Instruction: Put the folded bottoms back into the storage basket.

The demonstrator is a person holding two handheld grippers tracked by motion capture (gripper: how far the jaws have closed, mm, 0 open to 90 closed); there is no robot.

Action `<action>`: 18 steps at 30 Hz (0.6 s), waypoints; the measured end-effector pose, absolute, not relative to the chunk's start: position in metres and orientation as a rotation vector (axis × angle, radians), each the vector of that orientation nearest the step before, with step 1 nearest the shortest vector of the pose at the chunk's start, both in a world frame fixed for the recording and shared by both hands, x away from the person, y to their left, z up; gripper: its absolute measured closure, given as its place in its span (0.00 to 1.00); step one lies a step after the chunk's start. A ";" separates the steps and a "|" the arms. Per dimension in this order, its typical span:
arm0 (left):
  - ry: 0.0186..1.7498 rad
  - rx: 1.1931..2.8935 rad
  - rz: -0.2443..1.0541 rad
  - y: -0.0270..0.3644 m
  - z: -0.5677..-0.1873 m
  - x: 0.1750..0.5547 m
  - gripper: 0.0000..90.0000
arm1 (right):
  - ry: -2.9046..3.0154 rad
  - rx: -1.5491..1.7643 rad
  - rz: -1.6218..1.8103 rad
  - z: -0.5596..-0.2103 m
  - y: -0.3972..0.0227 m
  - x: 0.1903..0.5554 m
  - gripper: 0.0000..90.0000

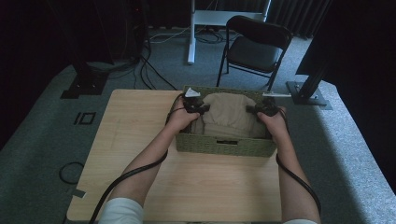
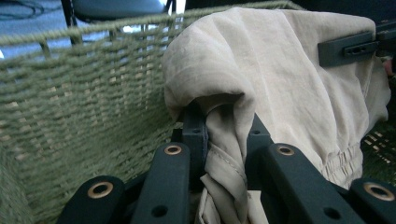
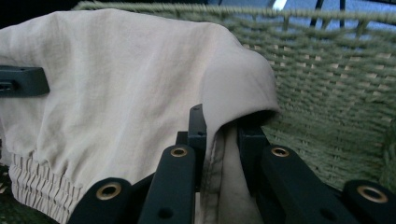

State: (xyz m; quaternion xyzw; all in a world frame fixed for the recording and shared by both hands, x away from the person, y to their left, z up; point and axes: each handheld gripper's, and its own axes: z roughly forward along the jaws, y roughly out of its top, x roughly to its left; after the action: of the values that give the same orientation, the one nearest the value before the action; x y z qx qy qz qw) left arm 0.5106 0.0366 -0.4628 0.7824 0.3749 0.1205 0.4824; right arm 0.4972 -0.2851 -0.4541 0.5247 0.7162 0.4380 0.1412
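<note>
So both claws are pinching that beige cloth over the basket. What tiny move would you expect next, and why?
Probably lower it a touch further, then open the jaws. The left gripper and right gripper each pinch a side of the cloth, which hangs inside the basket but seems still bunched above its floor, so it looks not quite settled.

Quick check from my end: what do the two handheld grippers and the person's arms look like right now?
Both the left gripper and right gripper are black, with brass-ringed holes along their jaw arms. A thick black cable trails from each. The person wears short white sleeves.
</note>
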 end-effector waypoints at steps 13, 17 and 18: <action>1.028 1.972 0.347 0.031 -0.485 0.524 0.84 | 2.089 1.607 1.137 -0.482 -0.273 0.526 0.89; 1.056 1.989 0.356 0.027 -0.489 0.527 0.84 | 2.094 1.635 1.083 -0.489 -0.270 0.535 0.88; 1.065 1.986 0.358 0.026 -0.490 0.528 0.83 | 2.093 1.639 1.078 -0.491 -0.269 0.536 0.88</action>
State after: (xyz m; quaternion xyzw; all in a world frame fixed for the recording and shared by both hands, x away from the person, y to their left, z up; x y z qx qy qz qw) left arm 0.5277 0.0259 -0.4899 0.7911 0.4244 0.1426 0.4169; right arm 0.5365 -0.2691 -0.4907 0.5661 0.7228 0.3723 0.1359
